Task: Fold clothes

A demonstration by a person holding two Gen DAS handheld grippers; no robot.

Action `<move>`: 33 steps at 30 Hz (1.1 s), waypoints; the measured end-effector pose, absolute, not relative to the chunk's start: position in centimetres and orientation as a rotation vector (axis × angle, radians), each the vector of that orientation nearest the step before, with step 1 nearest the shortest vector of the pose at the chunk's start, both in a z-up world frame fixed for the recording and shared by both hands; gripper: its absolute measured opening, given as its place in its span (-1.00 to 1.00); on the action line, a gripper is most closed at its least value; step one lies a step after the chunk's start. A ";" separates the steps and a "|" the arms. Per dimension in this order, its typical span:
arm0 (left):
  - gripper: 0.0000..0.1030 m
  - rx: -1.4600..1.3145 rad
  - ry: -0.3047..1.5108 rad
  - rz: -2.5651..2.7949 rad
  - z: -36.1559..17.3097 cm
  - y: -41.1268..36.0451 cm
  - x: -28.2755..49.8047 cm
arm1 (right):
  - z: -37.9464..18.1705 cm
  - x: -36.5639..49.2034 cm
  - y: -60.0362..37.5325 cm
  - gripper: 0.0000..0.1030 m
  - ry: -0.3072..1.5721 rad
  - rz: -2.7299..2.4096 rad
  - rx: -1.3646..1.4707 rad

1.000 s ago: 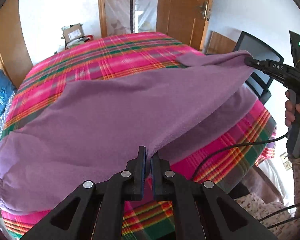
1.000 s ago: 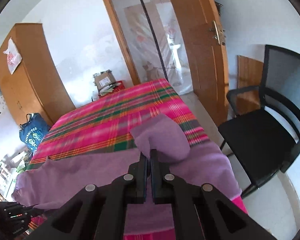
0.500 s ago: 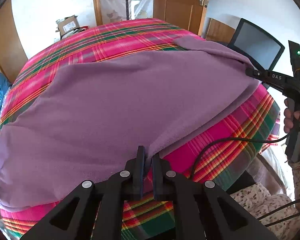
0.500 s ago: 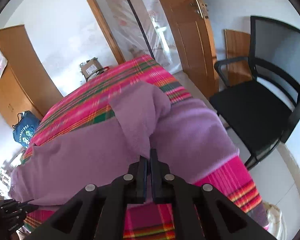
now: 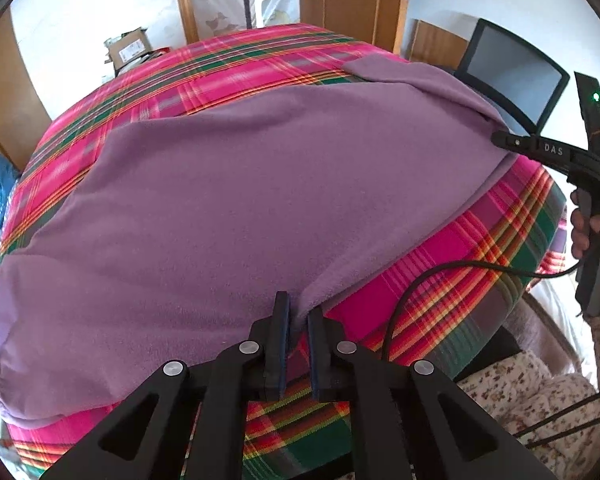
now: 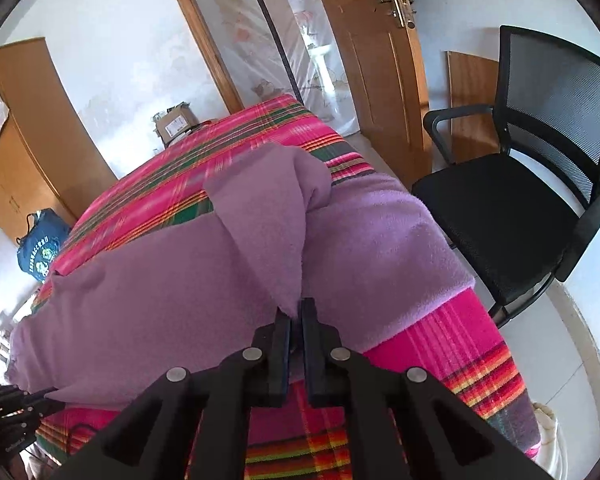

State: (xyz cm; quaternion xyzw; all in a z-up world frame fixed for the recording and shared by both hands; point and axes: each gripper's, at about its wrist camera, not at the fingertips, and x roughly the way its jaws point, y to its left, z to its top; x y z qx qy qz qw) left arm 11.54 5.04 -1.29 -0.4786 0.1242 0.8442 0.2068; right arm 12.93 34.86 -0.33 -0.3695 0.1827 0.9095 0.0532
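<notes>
Two tools pinch one purple garment point(image 5: 240, 200) spread flat over the plaid bed point(image 5: 228, 64). My left tool point(image 5: 298, 314) nips its near hem at 6 o'clock; my right tool point(image 6: 296, 312) clamps a corner toward 3 o'clock, beside the black chair point(image 6: 512, 208).

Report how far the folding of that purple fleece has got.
Done: the purple fleece garment lies spread over the pink plaid bed cover. In hand: the left gripper and right gripper each pinch its near edge. Left: no neat fold shows yet, so the folding itself remains.
</notes>
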 end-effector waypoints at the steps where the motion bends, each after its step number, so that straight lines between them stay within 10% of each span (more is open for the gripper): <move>1: -0.77 -1.335 0.341 2.337 -1.1 4.9 11.6 | -0.3 12.9 34.9 -0.90 0.547 2.764 -1.130; 33: -0.61 -1.305 0.077 2.278 -0.5 7.0 5.2 | 3.8 2.2 30.2 -0.48 -0.084 2.905 -1.186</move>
